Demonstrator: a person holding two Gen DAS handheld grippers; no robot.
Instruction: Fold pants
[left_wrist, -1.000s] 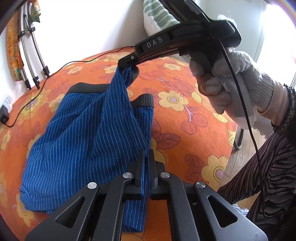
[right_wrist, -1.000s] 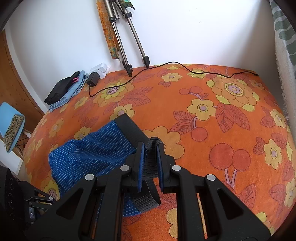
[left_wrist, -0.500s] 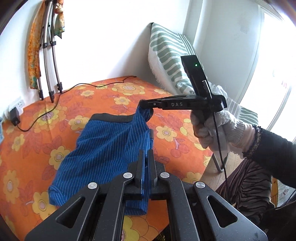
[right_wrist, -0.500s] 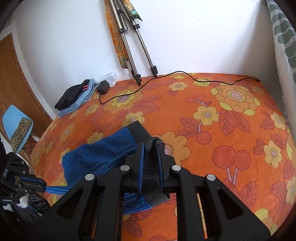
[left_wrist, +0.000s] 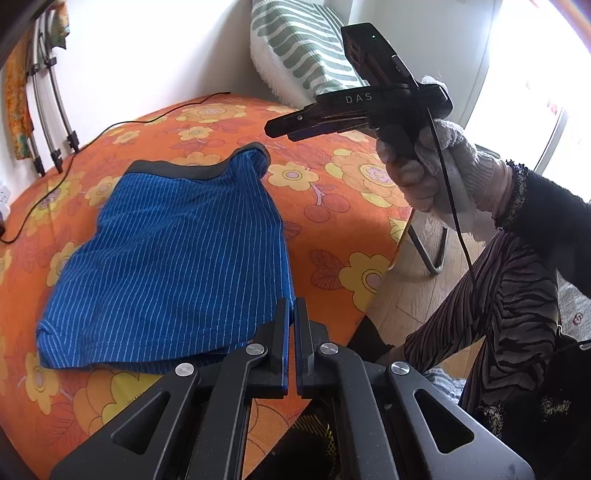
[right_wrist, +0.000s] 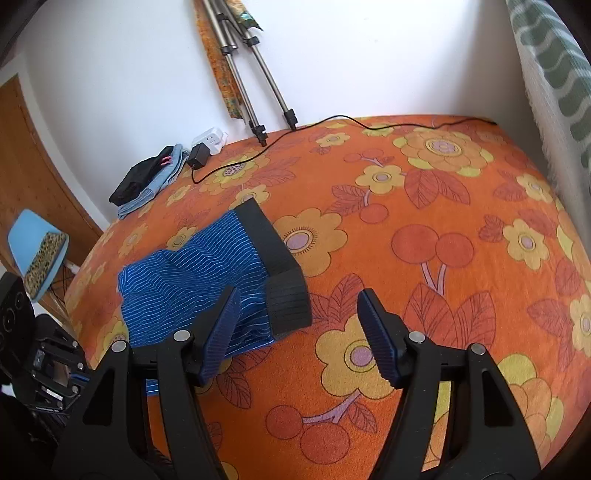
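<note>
Blue pinstriped pants with a black waistband lie folded on the orange flowered bed. My left gripper is shut on the pants' near hem corner. My right gripper is open and empty, hovering just above the waistband corner; it shows in the left wrist view lifted above that corner, apart from the cloth.
The bed cover has a black cable running along its far side to a charger. Tripod legs stand against the wall. Folded clothes lie at the far corner. A striped pillow leans nearby.
My right gripper has opened and let go of the waistband, which dropped flat onto the bed. The right gripper has risen clear. My left gripper still holds the hem.
</note>
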